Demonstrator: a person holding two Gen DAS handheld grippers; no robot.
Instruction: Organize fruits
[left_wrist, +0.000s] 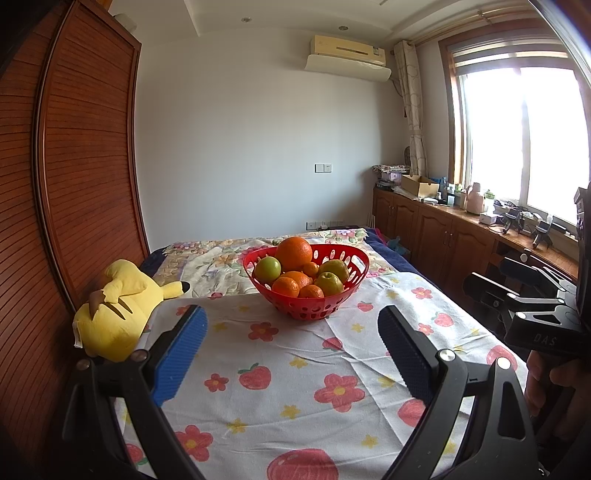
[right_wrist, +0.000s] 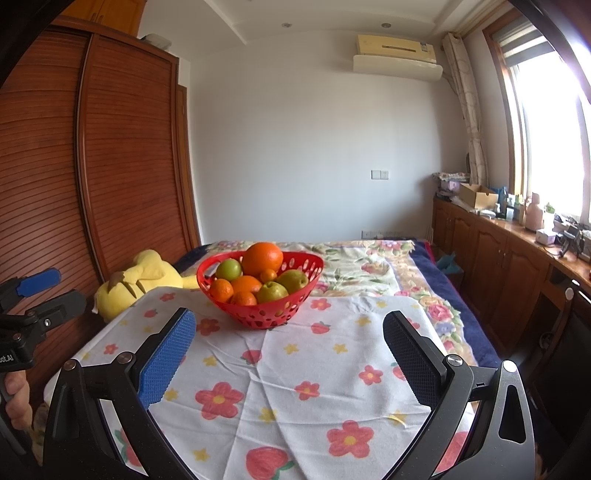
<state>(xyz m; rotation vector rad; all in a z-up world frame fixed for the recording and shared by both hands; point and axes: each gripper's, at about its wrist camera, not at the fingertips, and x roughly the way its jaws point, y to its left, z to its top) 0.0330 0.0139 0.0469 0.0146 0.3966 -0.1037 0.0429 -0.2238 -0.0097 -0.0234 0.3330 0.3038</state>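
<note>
Fruit (left_wrist: 293, 253) fills the red basket (left_wrist: 308, 308) on the flowered cloth (left_wrist: 295, 369), both grippers, left (left_wrist: 291, 349) and right (right_wrist: 290, 350), gaping wide, holding nothing.

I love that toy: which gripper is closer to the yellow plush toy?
Left. The left gripper is open just right of the yellow plush toy; the right gripper, also open, sits farther right over the flowered cloth.

Fruits (left_wrist: 293, 253) in basket (left_wrist: 334, 306) on cloth (left_wrist: 295, 369), plush toy (left_wrist: 114, 306) left.
</note>
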